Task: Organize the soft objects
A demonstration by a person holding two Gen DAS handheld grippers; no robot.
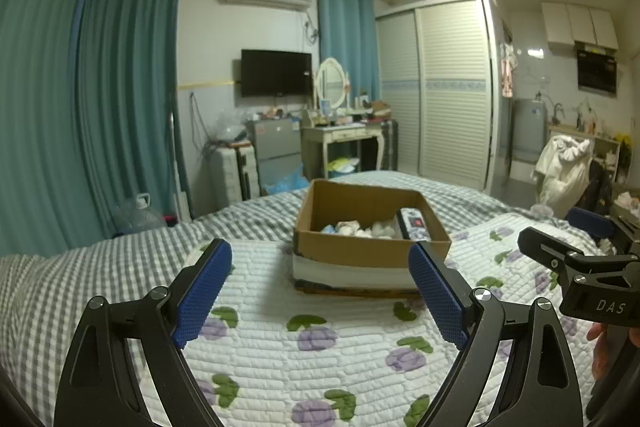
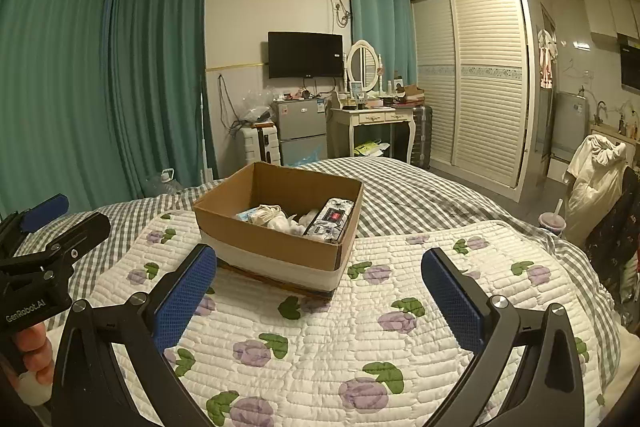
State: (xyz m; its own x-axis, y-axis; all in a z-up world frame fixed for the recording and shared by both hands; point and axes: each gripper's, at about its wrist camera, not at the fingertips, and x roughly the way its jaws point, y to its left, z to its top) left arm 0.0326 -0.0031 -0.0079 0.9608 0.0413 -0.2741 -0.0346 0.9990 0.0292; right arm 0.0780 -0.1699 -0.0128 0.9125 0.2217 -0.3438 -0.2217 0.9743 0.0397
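Both tools wide open and empty above the bed, box of soft things ahead.

The left tool [image 1: 320, 283] and right tool [image 2: 320, 287] hover apart over the floral quilt [image 2: 320, 339], jaws spread, gripping nothing. The cardboard box [image 1: 360, 251] sits on the quilt just beyond them, holding white soft bundles [image 2: 280, 221] beside a patterned pouch [image 2: 330, 221] along its right wall.

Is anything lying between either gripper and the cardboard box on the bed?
Nothing visible does. Both the left gripper and the right gripper are open and empty, and only bare floral quilt lies between them and the cardboard box, which holds soft white items.
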